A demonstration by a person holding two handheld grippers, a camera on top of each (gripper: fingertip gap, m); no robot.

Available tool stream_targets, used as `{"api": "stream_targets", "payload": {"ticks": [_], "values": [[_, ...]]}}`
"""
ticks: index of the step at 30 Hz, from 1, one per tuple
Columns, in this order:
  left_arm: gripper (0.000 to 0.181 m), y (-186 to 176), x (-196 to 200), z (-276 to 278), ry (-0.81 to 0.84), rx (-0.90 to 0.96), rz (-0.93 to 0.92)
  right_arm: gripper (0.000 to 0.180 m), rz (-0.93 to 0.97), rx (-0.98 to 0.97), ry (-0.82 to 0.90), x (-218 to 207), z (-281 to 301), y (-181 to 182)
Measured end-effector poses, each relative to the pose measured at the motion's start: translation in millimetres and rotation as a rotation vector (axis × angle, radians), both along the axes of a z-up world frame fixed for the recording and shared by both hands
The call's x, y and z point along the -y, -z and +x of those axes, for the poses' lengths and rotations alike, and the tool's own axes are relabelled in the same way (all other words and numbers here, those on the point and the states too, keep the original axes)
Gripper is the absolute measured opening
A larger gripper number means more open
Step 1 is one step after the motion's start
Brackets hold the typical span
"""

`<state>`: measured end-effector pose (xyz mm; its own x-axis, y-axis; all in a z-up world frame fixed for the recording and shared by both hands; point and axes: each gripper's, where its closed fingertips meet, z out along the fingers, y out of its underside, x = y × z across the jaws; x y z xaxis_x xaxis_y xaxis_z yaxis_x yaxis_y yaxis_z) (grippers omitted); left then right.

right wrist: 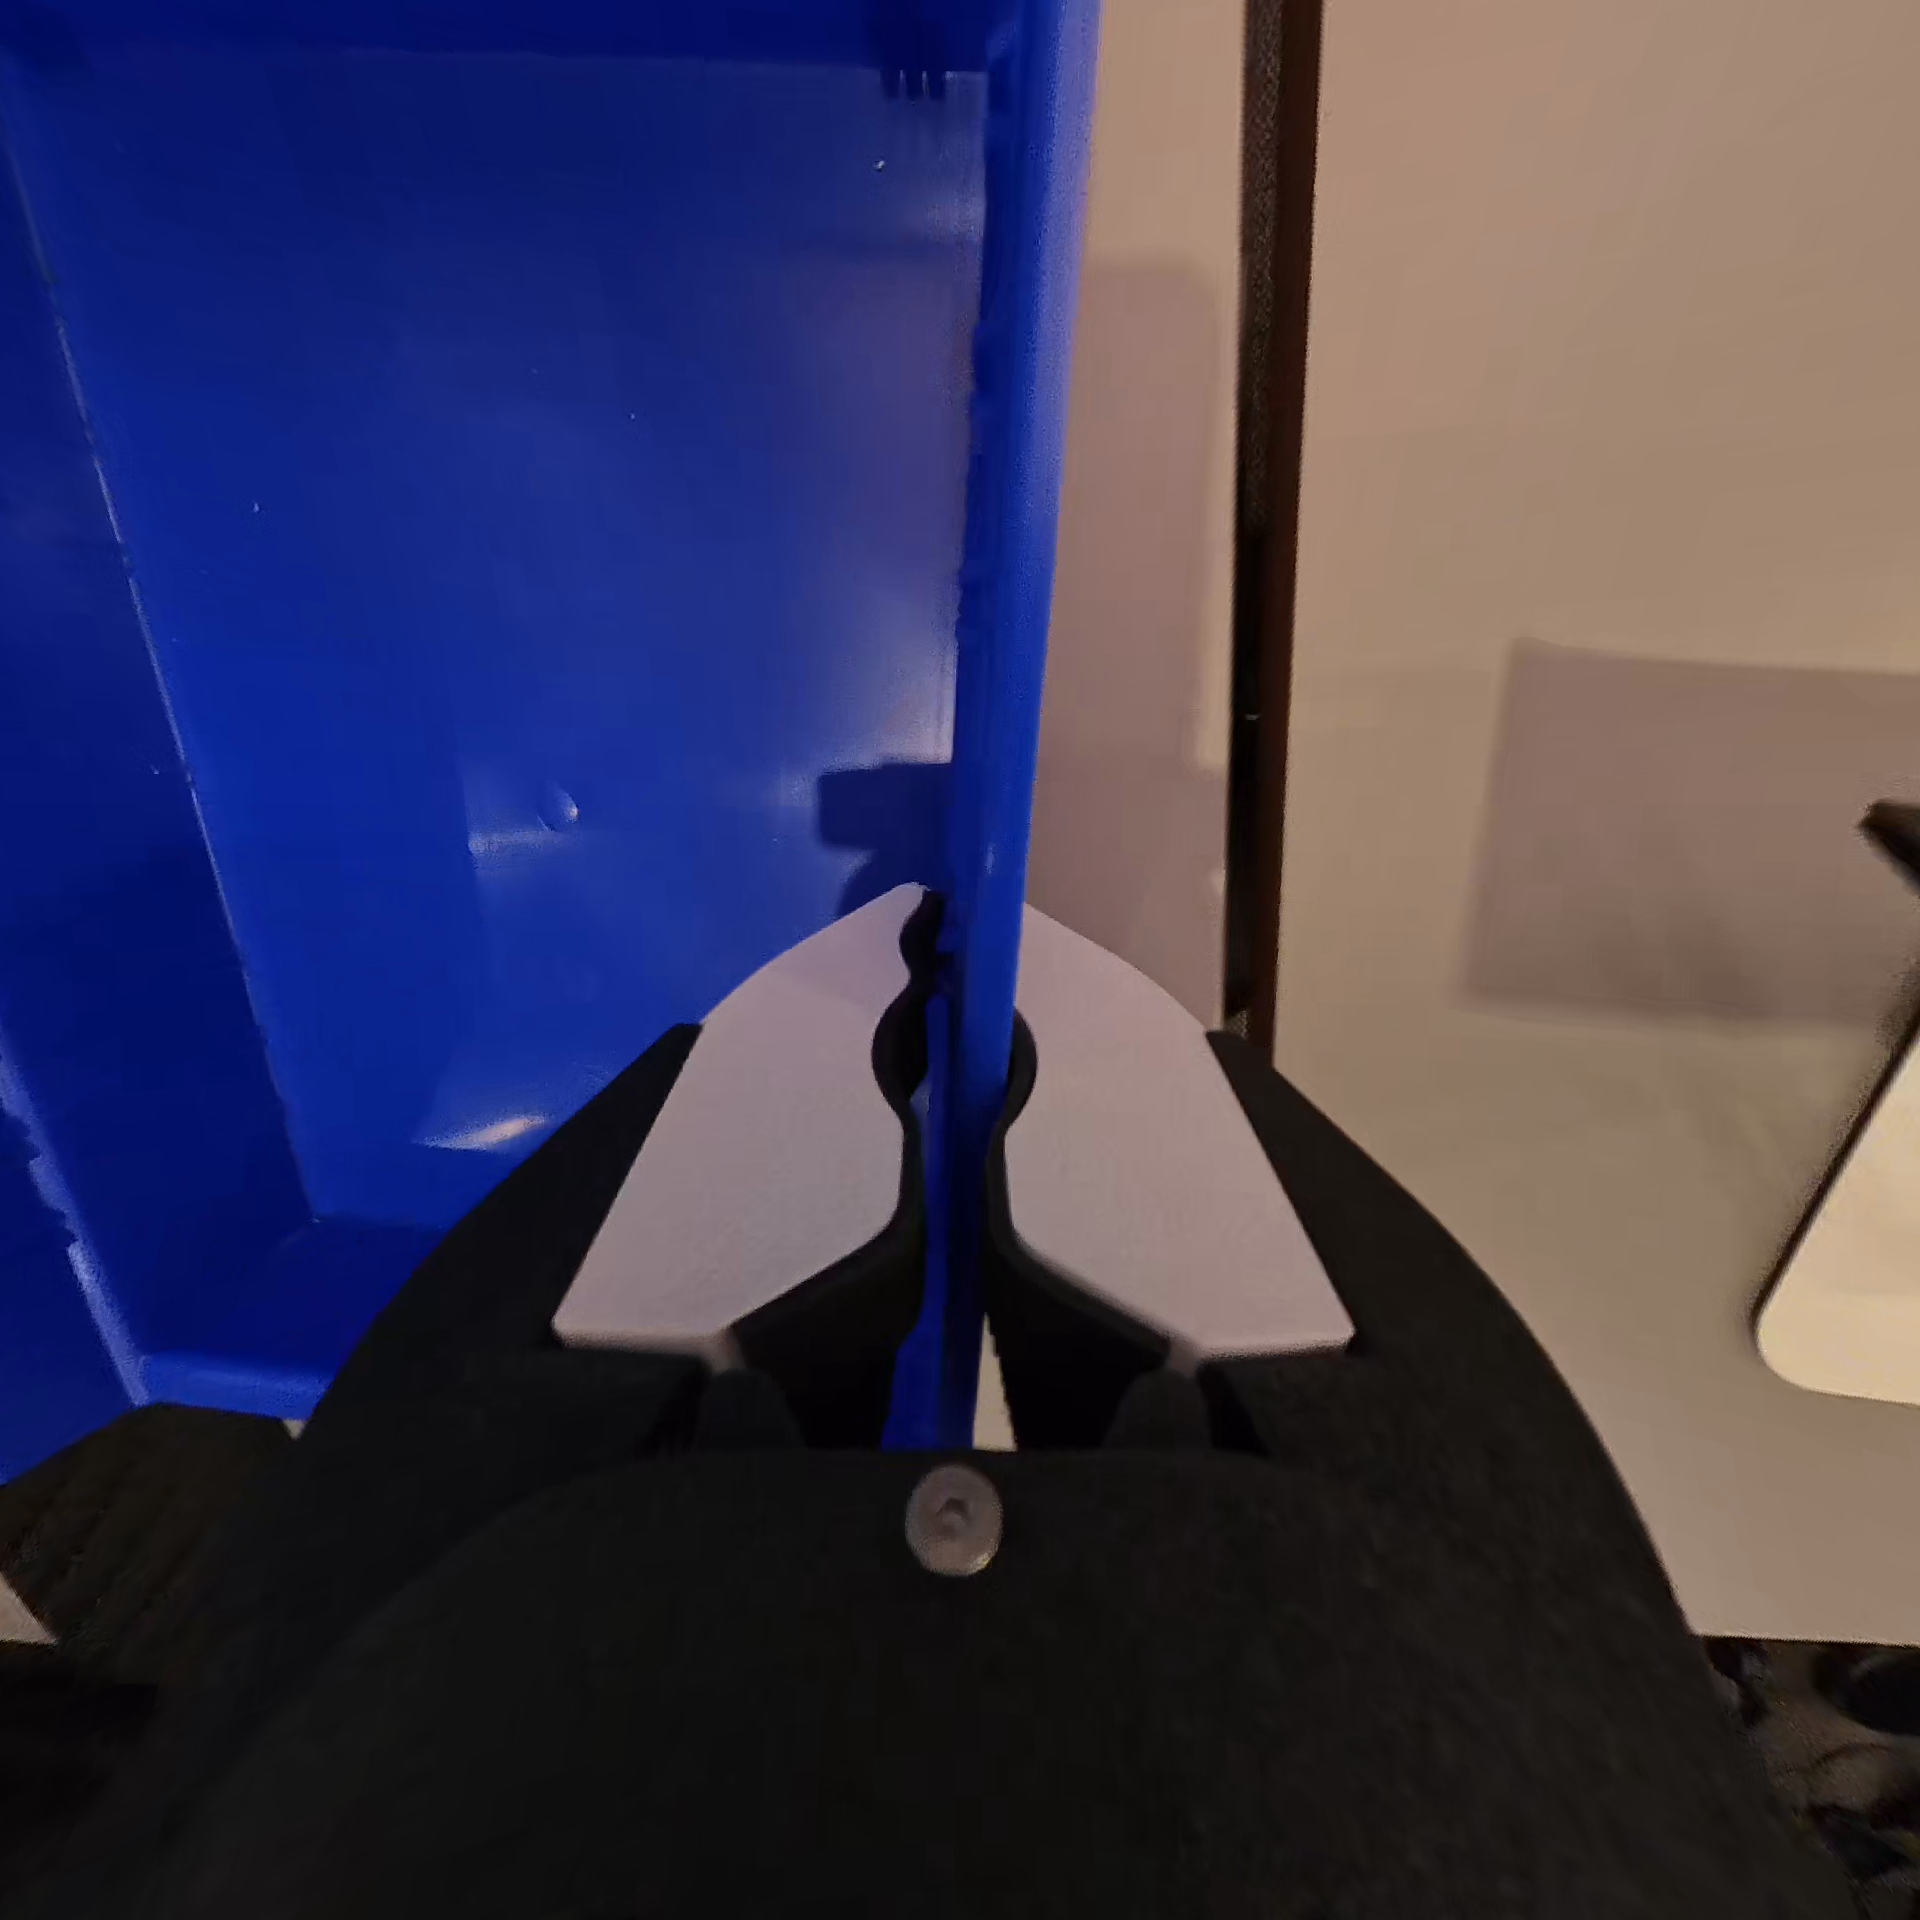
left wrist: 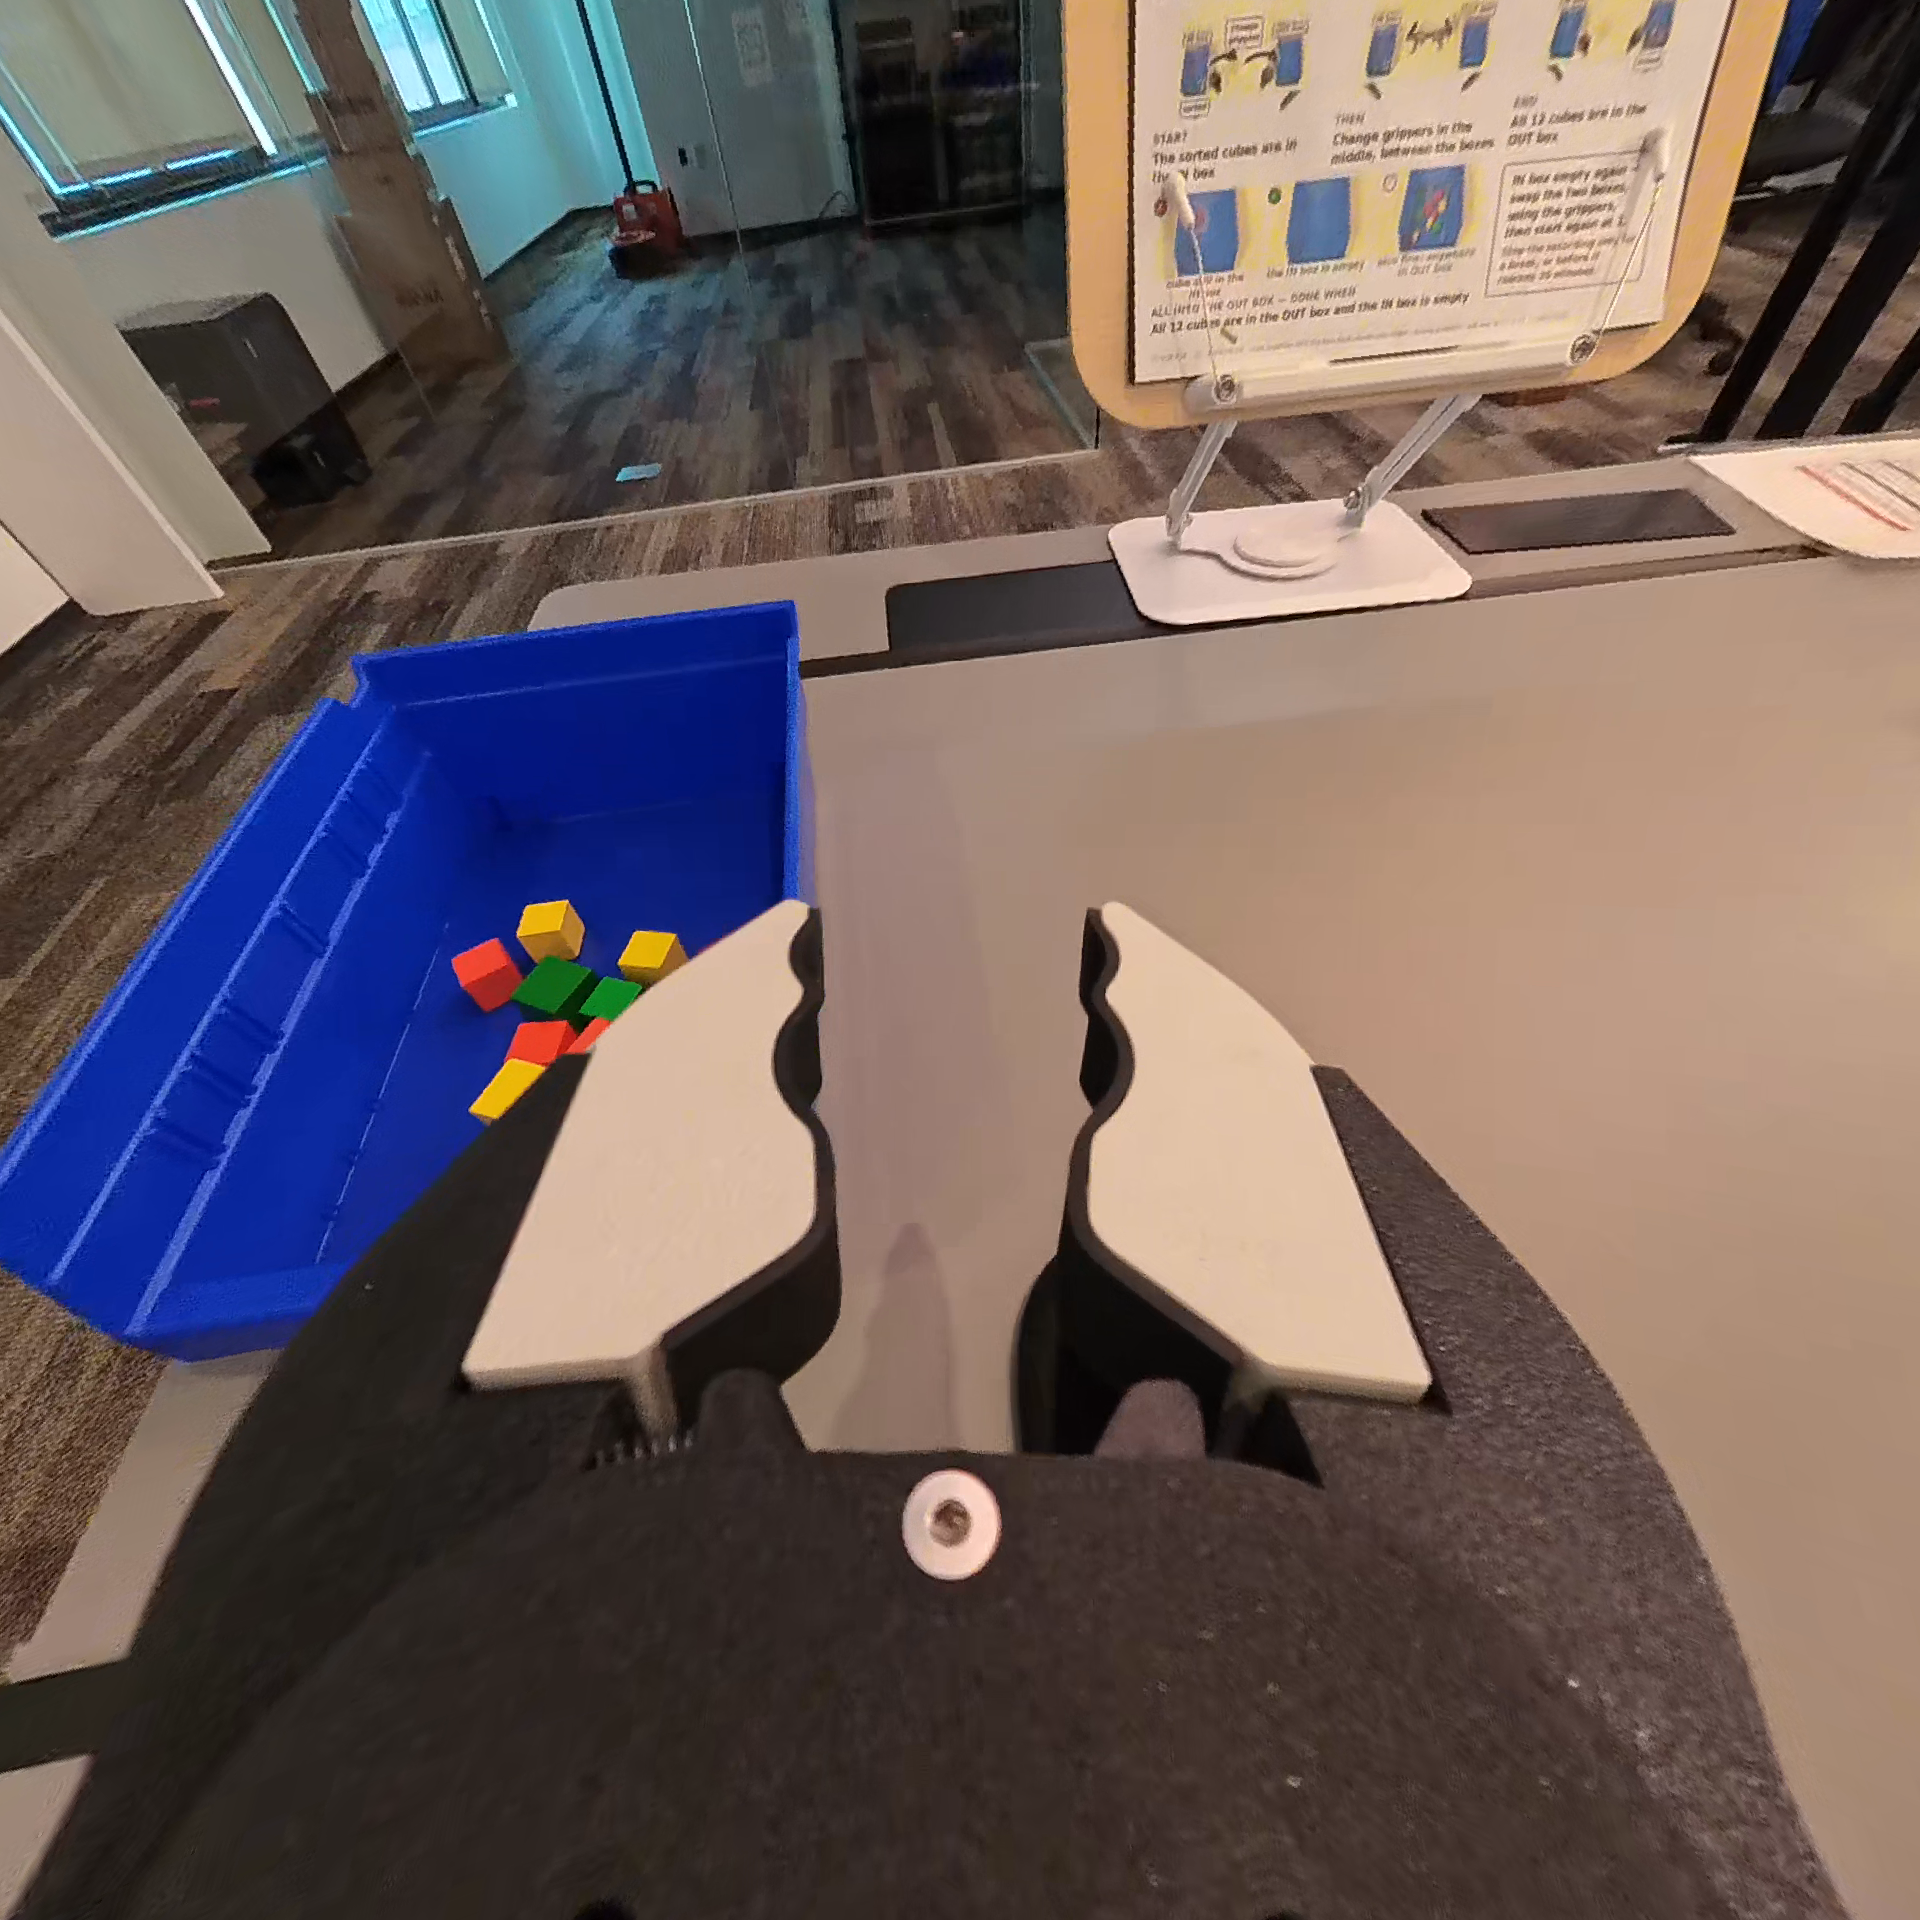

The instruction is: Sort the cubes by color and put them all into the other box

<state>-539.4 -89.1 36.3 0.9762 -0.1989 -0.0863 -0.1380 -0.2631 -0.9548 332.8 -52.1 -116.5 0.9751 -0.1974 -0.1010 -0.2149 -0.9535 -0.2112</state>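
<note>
So, cubes (left wrist: pixel 551 987) all sit unsorted in my left box (left wrist: pixel 260 1039); left gripper (left wrist: pixel 951 935) gapes empty, right gripper (right wrist: pixel 961 925) pinches the empty box's (right wrist: pixel 520 520) wall.

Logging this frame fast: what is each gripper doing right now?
Left gripper: open, empty, over the grey table.
Right gripper: shut on the side wall of the empty blue plastic box.

Printed instruction sheet (left wrist: pixel 1403 177) with pictures on tan stand board (left wrist: pixel 1101 312)
</note>
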Motion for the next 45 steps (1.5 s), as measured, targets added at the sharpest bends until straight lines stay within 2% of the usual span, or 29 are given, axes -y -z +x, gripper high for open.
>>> {"api": "stream_targets", "payload": {"ticks": [3,11,16,19,22,24,26,28,30,33,36,41,42,45], "values": [[0.047,2.2,-0.6,7.2,0.005,-0.007,-0.008,0.005,-0.012,-0.042,-0.04,-0.7,11.3,0.2],[0.048,11.0,8.9,19.6,0.007,-0.064,-0.041,0.005,-0.051,0.003,-0.077,-8.2,27.0,0.3],[0.055,9.0,13.3,20.6,0.015,-0.007,-0.027,0.009,-0.008,0.081,-0.09,-10.8,30.5,-7.3],[0.064,5.1,12.2,19.5,0.028,0.058,-0.02,0.013,0.138,0.21,-0.067,-20.9,39.0,-41.1],[0.066,-1.8,8.0,15.0,0.034,0.115,0.005,0.017,0.385,0.425,-0.014,-31.8,40.2,-114.0],[0.064,-3.8,1.2,3.0,-0.003,0.123,0.02,0.024,0.617,0.49,-0.041,-38.3,9.8,-172.4],[0.061,-0.5,-7.6,-15.4,-0.068,0.097,0.016,0.036,0.873,0.431,-0.126,-42.8,-48.0,-225.0],[0.06,6.8,-15.8,-33.9,-0.139,0.063,-0.009,0.052,1.106,0.315,-0.241,-43.1,-115.3,-264.1],[0.061,15.8,-23.0,-44.9,-0.183,0.043,-0.04,0.055,1.283,0.248,-0.346,-44.7,-172.7,-288.1],[0.06,35.0,-32.2,-53.5,-0.227,-0.008,-0.097,0.054,1.229,0.077,-0.451,-56.5,-245.4,-278.4],[0.06,69.5,-34.9,-55.0,-0.239,-0.06,-0.231,0.05,1.187,-0.104,-0.557,-67.4,-310.2,-265.5],[0.046,110.1,-45.4,-59.3,-0.254,-0.098,-0.317,0.046,1.184,-0.294,-0.618,-81.1,-366.5,-245.4],[0.041,115.0,-48.2,-61.6,-0.258,-0.119,-0.323,0.045,1.158,-0.306,-0.639,-83.2,-371.5,-240.9],[0.005,123.0,-56.3,-57.1,-0.212,-0.147,-0.318,0.045,1.079,-0.303,-0.673,-83.3,-373.0,-226.8]]}}
